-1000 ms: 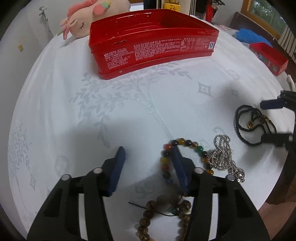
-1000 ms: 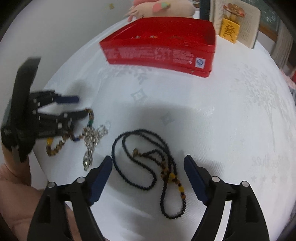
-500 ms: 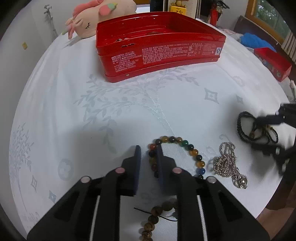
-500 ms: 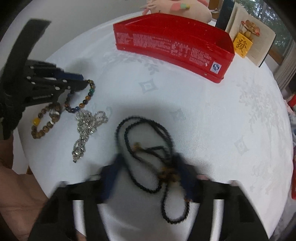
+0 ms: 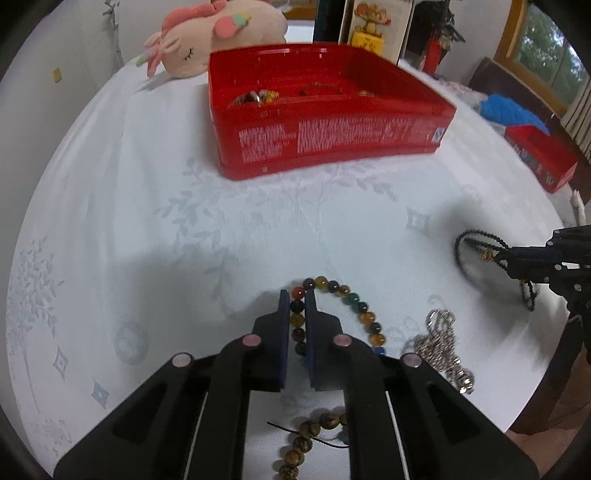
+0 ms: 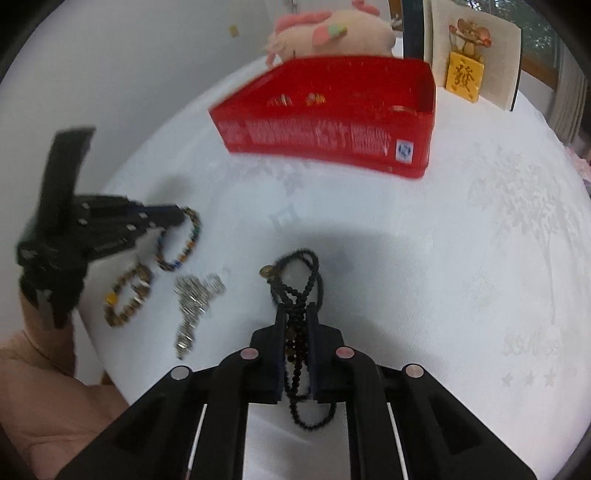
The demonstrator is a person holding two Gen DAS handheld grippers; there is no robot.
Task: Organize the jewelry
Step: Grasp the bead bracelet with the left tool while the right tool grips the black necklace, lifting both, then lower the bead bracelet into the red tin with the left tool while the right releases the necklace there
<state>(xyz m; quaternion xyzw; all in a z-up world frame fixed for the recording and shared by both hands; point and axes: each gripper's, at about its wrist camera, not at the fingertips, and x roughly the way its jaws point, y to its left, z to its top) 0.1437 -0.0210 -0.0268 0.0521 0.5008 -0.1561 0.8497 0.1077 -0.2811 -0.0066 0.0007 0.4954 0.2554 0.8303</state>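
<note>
Left wrist view: the left gripper (image 5: 296, 299) has its fingers (image 5: 283, 314) drawn together on one side of the multicoloured bead bracelet (image 5: 354, 308), whose free loop curves off to the right over the white surface (image 5: 147, 240); a brown bead bracelet (image 5: 306, 435) lies just below the fingers, partly hidden by the gripper body; a silver chain (image 5: 441, 341) lies in a heap just beside the multicoloured bracelet, to its right; the red tin box (image 5: 325, 110) stands open well beyond, near the far edge, with several small pieces of jewelry on its floor; a pink plush toy (image 5: 214, 33) lies behind the box; a second red box (image 5: 539, 157) sits at the far right. Right wrist view: the right gripper (image 6: 296, 314) has its fingers (image 6: 314, 325) clamped on the bunched strands of the black bead necklace (image 6: 301, 275), with one loop reaching forward past the tips and another trailing back between the gripper arms; the silver chain (image 6: 194, 299) lies to the left, apart from the necklace; the left gripper (image 6: 162, 216) appears further left, closed on the multicoloured bracelet (image 6: 183, 242); motion blur softens the finer detail of the beads.
</note>
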